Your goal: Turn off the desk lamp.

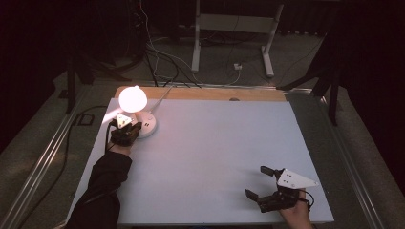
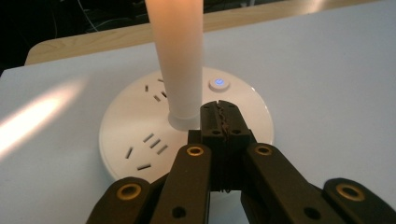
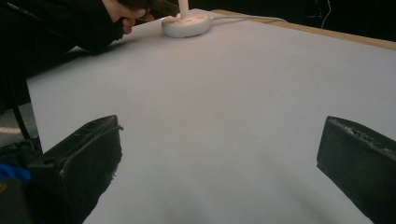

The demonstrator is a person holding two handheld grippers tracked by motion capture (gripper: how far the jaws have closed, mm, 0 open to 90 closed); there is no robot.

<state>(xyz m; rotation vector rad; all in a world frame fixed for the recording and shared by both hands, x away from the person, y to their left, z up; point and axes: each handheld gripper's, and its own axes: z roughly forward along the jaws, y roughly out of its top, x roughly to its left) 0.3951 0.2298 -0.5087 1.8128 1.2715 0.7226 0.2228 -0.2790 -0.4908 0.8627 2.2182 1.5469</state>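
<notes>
A lit lamp with a glowing round bulb [image 1: 132, 98] stands on a white round base [image 1: 148, 125] with socket slots at the table's far left. In the left gripper view its white stem [image 2: 179, 60] rises from the base [image 2: 130, 135], and a small button [image 2: 218, 84] glows blue. My left gripper [image 1: 125, 131] is shut with nothing between its jaws, its tips [image 2: 219, 114] over the base right beside the stem. My right gripper [image 1: 257, 182] rests open near the front right edge, its jaws wide apart above bare table [image 3: 224, 116].
A white cable [image 1: 162, 98] runs from the lamp base off the table's far edge. The white table top [image 1: 215, 143] has a wooden strip along its far side. Beyond it stand a white desk frame [image 1: 234, 28] and floor cables.
</notes>
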